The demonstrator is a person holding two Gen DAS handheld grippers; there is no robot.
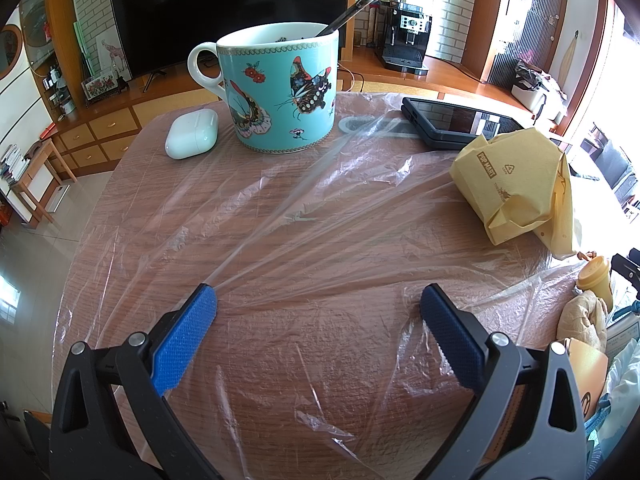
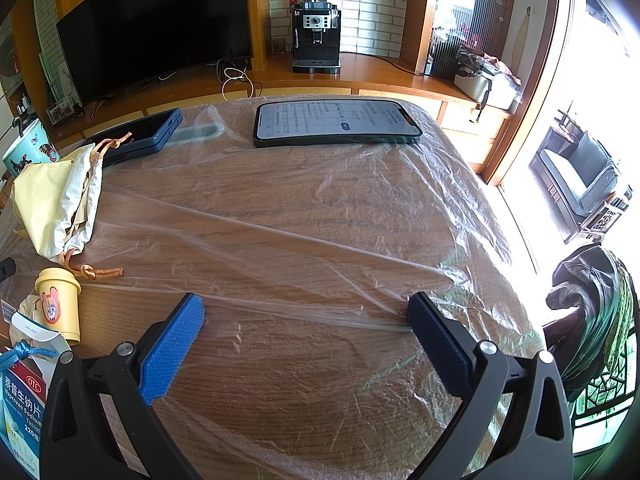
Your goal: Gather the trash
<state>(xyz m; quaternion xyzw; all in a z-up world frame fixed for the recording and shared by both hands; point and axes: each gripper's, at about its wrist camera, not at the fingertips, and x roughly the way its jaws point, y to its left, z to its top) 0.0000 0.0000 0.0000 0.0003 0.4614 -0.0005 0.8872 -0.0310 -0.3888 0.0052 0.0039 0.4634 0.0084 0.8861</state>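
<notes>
Left wrist view: left gripper (image 1: 318, 304), jaws spread wide, empty, over clear plastic film (image 1: 328, 184) spread on the table (image 1: 120, 200). Film judged light, limp, clingy; best pinched at a raised crease.

Right wrist view: right gripper (image 2: 306, 312) likewise spread, empty; film (image 2: 320, 220) ridge between fingertips.

You can read "POP MART" printed in brown on the yellow paper bag (image 1: 516, 184), with a triangle recycling mark beside it. On the medicine box (image 2: 22, 408) at lower left of the right wrist view you get a red "OTC" oval, Chinese characters, "Naproxen Sodium Tablets" partly cut off, and "220". The lit phone (image 2: 338, 122) shows text too small to read.
</notes>
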